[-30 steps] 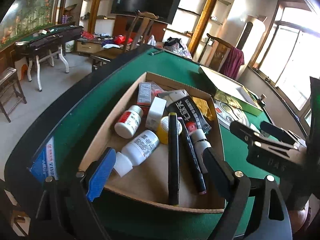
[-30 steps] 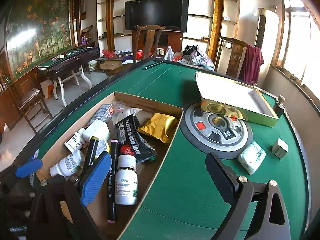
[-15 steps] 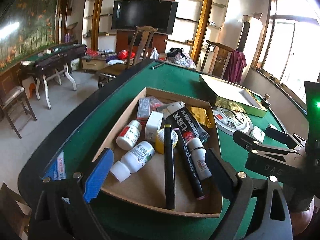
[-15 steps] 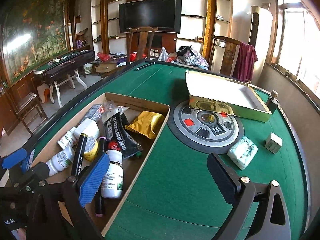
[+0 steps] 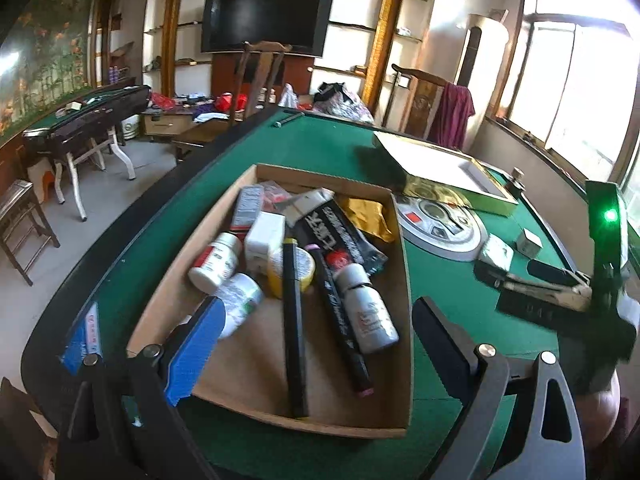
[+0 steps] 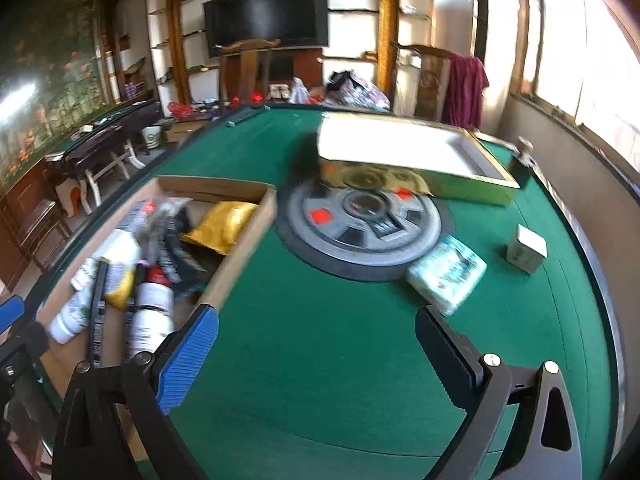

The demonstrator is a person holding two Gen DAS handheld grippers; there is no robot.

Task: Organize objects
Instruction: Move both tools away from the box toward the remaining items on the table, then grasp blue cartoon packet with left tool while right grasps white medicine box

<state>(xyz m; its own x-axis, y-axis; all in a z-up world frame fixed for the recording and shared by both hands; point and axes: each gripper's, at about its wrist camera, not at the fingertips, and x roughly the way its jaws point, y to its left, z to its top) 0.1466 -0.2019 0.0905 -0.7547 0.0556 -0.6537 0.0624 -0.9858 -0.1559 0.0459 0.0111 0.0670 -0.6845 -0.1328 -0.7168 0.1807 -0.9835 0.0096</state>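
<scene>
A shallow cardboard tray (image 5: 402, 280) (image 6: 244, 240) lies on the green table and holds white bottles (image 5: 370, 316), black markers (image 5: 294, 328), a yellow tape roll (image 5: 308, 268), a gold pouch (image 6: 224, 224) and packets. A pale tissue pack (image 6: 448, 272) and a small white box (image 6: 526, 248) lie on the felt to the right. My left gripper (image 5: 316, 344) is open and empty over the tray's near end. My right gripper (image 6: 316, 348) is open and empty over bare felt, short of the tissue pack; it shows in the left wrist view (image 5: 520, 280).
A round grey control panel (image 6: 364, 232) sits in the table's middle. A gold-edged open box (image 6: 412, 160) lies behind it. A small dark bottle (image 6: 524, 160) stands at the far right rim. A blue-and-white card (image 5: 86, 336) lies on the left rim.
Both grippers have pulled back and risen a little. The right gripper has swung right, so the tissue pack and small box are nearer its centre. Nothing was picked up.
</scene>
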